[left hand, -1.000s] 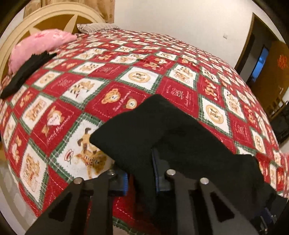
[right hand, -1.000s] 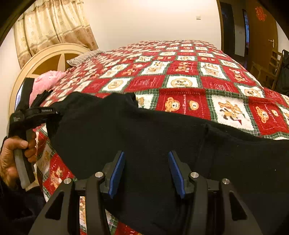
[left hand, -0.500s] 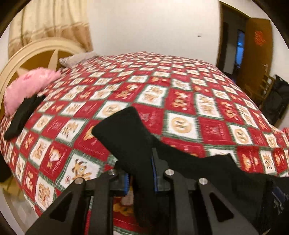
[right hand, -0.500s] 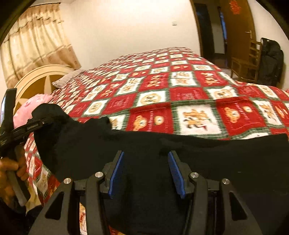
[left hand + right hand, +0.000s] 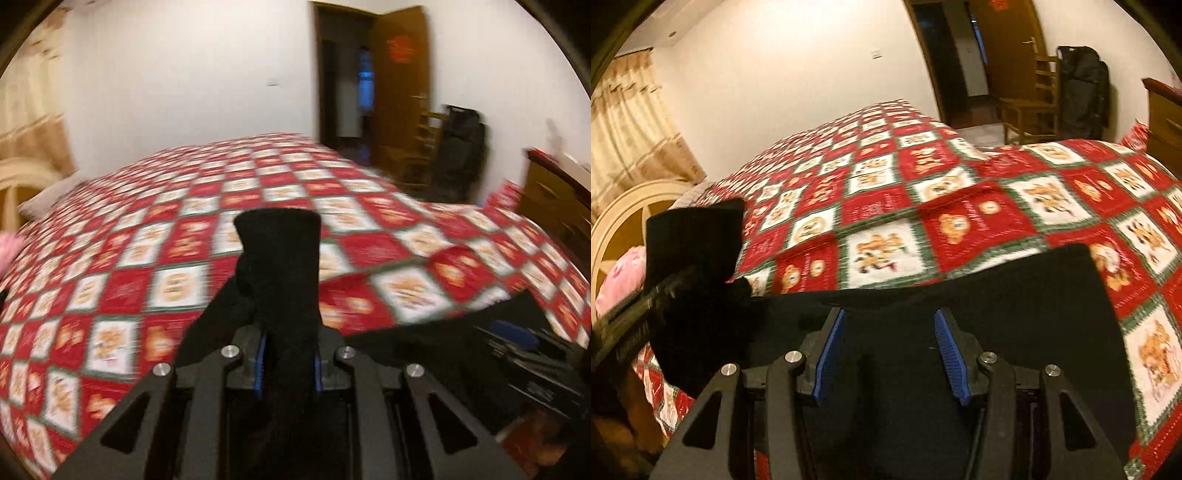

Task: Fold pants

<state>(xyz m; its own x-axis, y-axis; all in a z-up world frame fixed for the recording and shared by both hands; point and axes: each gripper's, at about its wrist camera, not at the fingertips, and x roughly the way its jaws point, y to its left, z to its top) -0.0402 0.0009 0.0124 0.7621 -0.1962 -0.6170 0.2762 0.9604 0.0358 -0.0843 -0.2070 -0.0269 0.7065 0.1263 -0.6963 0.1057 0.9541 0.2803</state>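
stage: fold under way, not finished | pants (image 5: 284,266): black, one end lifted off the bed (image 5: 155,236), the rest lying along its near edge | left claw (image 5: 287,363): clamped on the raised end | right claw (image 5: 888,356): jaws apart over the flat cloth, gripping nothing | left: carry end across, lay flat, smooth.

Red teddy-print quilted bed (image 5: 886,206); black pants (image 5: 1015,295) atop

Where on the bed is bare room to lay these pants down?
The red patchwork quilt is bare from the black pants up to the far wall. It is crowded by the cream headboard, where a pink pillow lies.
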